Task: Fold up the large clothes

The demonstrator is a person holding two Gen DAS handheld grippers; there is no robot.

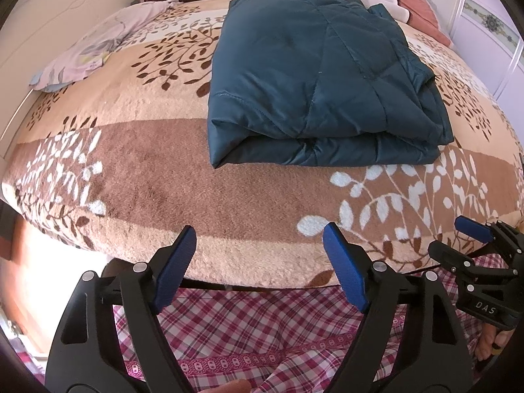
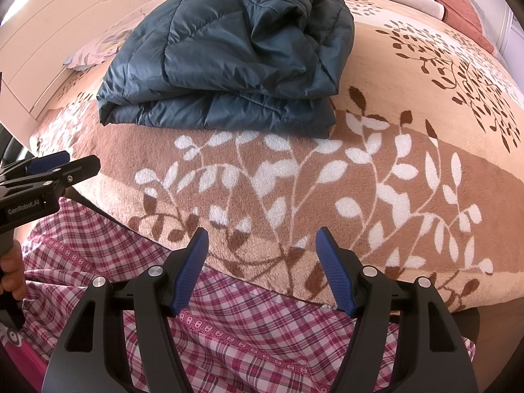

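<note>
A dark teal quilted jacket lies folded into a thick bundle on the leaf-patterned blanket, its folded edge toward me. The right wrist view shows the same jacket farther back on the blanket. My left gripper hangs over the bed's near edge, well short of the jacket, open with nothing between its blue pads. My right gripper is likewise open and empty, also short of the jacket. Each gripper appears in the other's view: the right gripper at the right edge, the left gripper at the left edge.
A pale floral cloth lies at the blanket's left side by the white bed frame. Pillows and cushions line the far end. Plaid fabric on the person fills the foreground below the grippers.
</note>
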